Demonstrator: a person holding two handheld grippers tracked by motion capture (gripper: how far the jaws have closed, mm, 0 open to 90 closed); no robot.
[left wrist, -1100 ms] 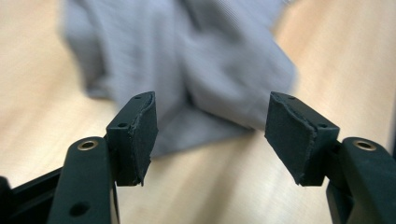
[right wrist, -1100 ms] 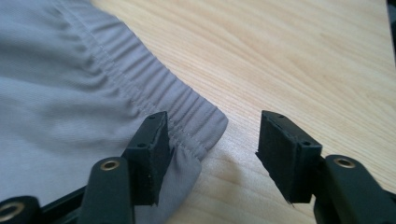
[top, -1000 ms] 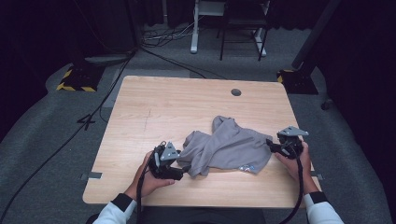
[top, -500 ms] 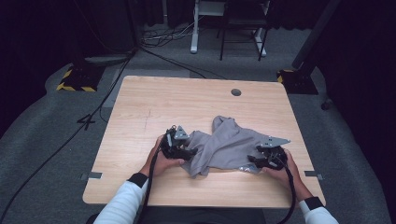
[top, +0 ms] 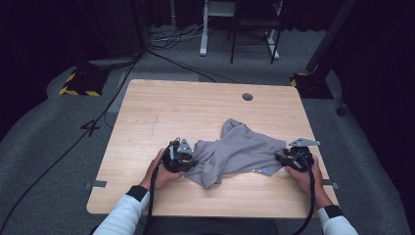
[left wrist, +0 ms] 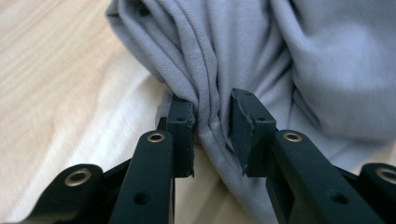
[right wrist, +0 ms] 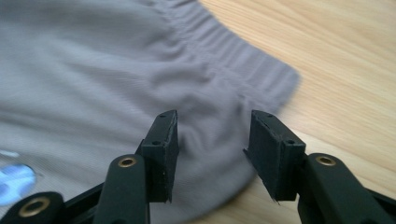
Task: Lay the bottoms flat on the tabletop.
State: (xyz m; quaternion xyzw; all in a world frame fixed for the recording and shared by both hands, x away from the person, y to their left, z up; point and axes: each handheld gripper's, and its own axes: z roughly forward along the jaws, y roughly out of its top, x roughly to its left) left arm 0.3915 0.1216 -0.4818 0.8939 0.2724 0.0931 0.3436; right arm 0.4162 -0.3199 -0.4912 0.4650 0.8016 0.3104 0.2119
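Observation:
A crumpled grey garment [top: 240,152] lies on the wooden table [top: 195,103], toward the near edge. My left gripper [top: 178,155] is at its left end. Its jaws have just been closing, and in the left gripper view the gripper [left wrist: 212,100] pinches a gathered fold of the garment [left wrist: 303,60]. My right gripper [top: 293,157] is at the garment's right end. Its jaws have also been closing but stand apart in the right gripper view [right wrist: 212,116], either side of the elastic-hemmed corner [right wrist: 243,70], pads off the cloth. A small blue and white label [right wrist: 14,179] sits on the fabric.
A round cable hole [top: 247,96] sits near the table's far edge, with bare wood across the far half. Beyond the table are white desk legs [top: 203,29], a yellow-and-black striped base [top: 78,85] and cables on the grey floor.
My left gripper moved away from the near edge onto the garment's left end and closed on a fold. My right gripper dipped inward, then came back out to the right corner, jaws narrower.

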